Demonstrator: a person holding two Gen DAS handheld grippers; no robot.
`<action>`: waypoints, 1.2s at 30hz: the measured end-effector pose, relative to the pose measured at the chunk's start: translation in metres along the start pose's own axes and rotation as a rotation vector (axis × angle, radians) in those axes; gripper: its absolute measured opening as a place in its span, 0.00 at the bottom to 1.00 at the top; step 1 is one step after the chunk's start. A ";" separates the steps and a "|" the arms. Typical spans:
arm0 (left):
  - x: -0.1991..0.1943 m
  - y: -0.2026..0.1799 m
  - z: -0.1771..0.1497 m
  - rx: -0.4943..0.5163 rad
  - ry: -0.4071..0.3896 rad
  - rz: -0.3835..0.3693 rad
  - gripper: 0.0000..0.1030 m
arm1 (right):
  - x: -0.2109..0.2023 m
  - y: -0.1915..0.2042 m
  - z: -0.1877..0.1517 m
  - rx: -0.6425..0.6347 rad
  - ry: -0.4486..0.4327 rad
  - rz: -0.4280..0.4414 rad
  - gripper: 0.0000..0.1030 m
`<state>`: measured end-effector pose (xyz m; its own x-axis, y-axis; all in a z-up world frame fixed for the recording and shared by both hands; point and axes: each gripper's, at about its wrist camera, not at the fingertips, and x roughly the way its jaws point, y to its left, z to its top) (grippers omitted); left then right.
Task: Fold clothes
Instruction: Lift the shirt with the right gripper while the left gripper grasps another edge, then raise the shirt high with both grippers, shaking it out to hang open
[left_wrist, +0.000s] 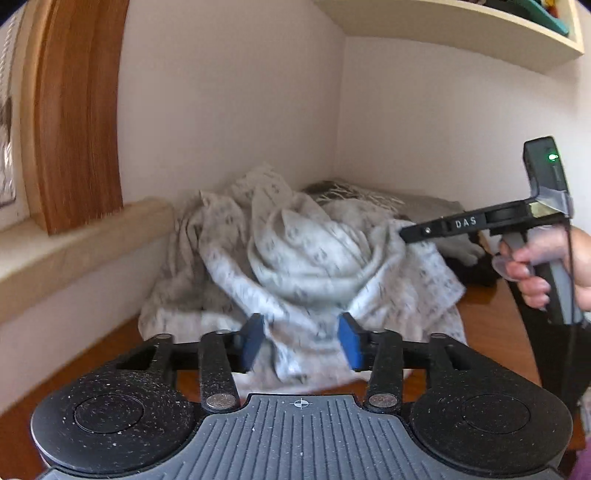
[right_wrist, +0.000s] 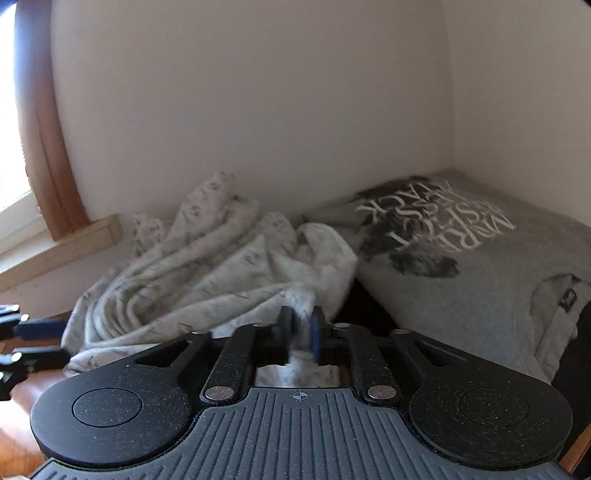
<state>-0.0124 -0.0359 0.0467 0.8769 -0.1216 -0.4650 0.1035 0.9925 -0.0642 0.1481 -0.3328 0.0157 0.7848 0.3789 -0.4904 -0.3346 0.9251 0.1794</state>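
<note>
A crumpled white garment (left_wrist: 306, 258) with a small grey print lies heaped on the wooden table (left_wrist: 491, 314), against the wall corner. My left gripper (left_wrist: 301, 341) stands open at the heap's near edge; a fold of the cloth lies between its blue pads (left_wrist: 255, 341), which do not press on it. My right gripper (right_wrist: 301, 330) is shut on a bunched edge of the same garment (right_wrist: 184, 266), at the heap's right side. In the left wrist view the right gripper (left_wrist: 404, 234) reaches in from the right, held by a hand (left_wrist: 543, 273).
A grey T-shirt (right_wrist: 461, 266) with a dark print lies flat to the right of the heap, something dark beside it. A wooden window ledge (left_wrist: 74, 240) runs along the left, a shelf (left_wrist: 461, 29) hangs overhead. The left gripper (right_wrist: 40, 343) shows at the right wrist view's left edge.
</note>
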 end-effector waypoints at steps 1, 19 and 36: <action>-0.002 0.000 -0.003 -0.004 -0.004 -0.009 0.60 | -0.002 -0.003 -0.001 0.004 -0.003 0.009 0.18; 0.029 -0.016 -0.010 0.037 0.051 -0.026 0.35 | -0.012 -0.016 -0.028 -0.041 0.113 0.100 0.32; -0.138 -0.035 0.101 0.064 -0.287 0.047 0.17 | -0.181 0.082 0.073 -0.156 -0.271 0.082 0.04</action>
<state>-0.0896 -0.0529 0.2027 0.9775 -0.0769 -0.1965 0.0807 0.9967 0.0118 0.0171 -0.3237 0.1817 0.8553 0.4636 -0.2315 -0.4617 0.8846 0.0661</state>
